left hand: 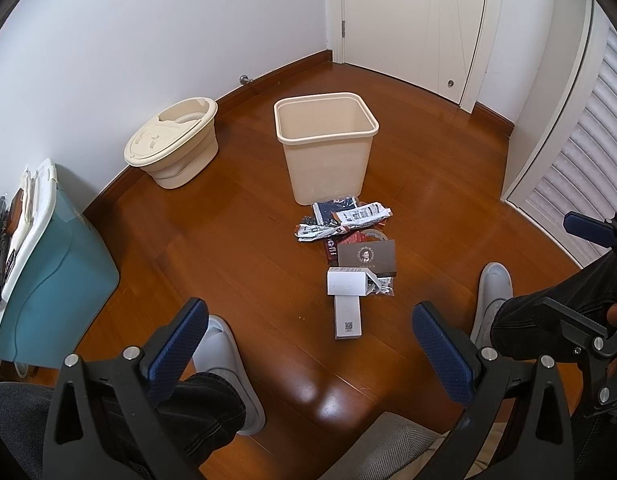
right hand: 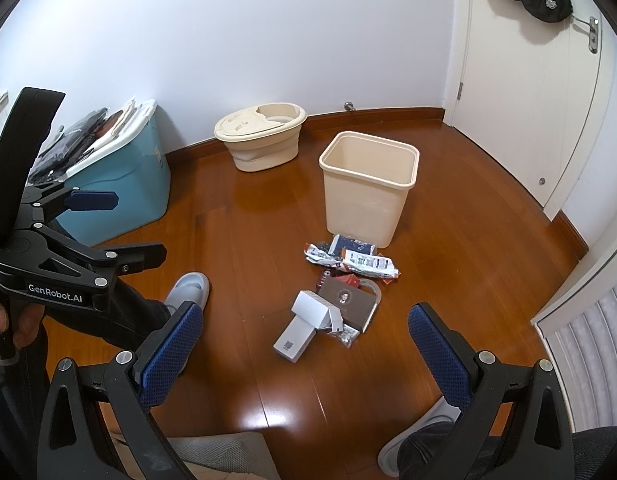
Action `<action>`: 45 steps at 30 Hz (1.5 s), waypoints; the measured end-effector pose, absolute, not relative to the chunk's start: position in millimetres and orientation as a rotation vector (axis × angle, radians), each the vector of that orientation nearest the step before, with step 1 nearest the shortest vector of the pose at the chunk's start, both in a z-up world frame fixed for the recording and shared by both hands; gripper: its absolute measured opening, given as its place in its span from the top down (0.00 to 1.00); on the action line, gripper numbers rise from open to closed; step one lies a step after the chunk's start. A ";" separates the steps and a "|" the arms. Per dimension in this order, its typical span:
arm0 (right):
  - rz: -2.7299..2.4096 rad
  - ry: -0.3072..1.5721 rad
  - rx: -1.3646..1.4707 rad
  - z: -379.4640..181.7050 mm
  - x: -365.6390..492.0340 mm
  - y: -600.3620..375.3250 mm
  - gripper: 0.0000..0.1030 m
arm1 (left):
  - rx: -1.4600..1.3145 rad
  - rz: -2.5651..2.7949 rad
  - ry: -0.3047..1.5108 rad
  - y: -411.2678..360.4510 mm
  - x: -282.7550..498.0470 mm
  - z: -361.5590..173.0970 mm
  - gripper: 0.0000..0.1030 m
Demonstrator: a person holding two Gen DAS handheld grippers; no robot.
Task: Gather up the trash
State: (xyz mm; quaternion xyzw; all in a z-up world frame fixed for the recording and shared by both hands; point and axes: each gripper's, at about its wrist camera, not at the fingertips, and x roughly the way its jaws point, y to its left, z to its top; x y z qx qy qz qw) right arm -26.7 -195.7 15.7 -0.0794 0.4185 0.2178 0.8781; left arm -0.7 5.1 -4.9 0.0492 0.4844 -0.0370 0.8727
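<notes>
Left wrist view: left claw [left hand: 308,332] agape above floor, right claw [right hand: 304,334] likewise.

The trash pile [left hand: 350,258] lies on the floor [left hand: 236,240] just before the bin [left hand: 326,148]; a tub [left hand: 174,142] stands left, against the wall [left hand: 148,32].

Counted: 1 trash bin [left hand: 328,148], 1 mop bucket [left hand: 174,142], 1 blue tub [left hand: 56,268], 2 white boxes [left hand: 347,283], 1 brown box [left hand: 367,258], approx. 3 wrappers [left hand: 362,214].
</notes>
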 end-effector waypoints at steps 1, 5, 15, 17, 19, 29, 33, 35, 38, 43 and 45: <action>0.454 0.873 -0.165 15.9 -26.6 -196.0 0.00 | 0.102 -0.077 1.013 5.2 -0.9 -5.0 0.00; 0.453 0.874 -0.165 17.2 -27.8 -194.9 0.00 | 0.103 -0.078 1.013 5.4 -1.4 -5.0 0.00; 0.453 0.874 -0.165 17.4 -26.9 -195.4 0.00 | 0.102 -0.077 1.016 5.9 -1.7 -5.0 0.00; 0.453 0.874 -0.166 17.5 -26.8 -195.6 0.00 | 0.102 -0.078 1.015 5.8 -1.1 -4.9 0.00; 0.454 0.874 -0.166 17.5 -26.7 -195.9 0.00 | 0.101 -0.077 1.015 5.9 -1.2 -5.1 0.00; 0.453 0.874 -0.166 17.7 -25.9 -196.2 0.00 | 0.102 -0.078 1.016 5.7 -1.1 -5.0 0.00; 0.453 0.874 -0.166 18.1 -25.9 -196.5 0.00 | 0.102 -0.077 1.017 5.4 -0.5 -4.9 0.00; 0.453 0.873 -0.166 18.3 -25.8 -196.5 0.00 | 0.102 -0.078 1.017 5.4 -0.4 -4.8 0.00; 0.453 0.873 -0.166 18.2 -25.6 -196.5 0.00 | 0.101 -0.077 1.018 5.4 -0.2 -4.9 0.00; 0.453 0.873 -0.167 18.3 -25.5 -196.9 0.00 | 0.103 -0.078 1.018 5.6 -0.4 -4.9 0.00; 0.453 0.874 -0.167 18.1 -25.2 -197.4 0.00 | 0.102 -0.077 1.019 5.6 0.0 -4.8 0.00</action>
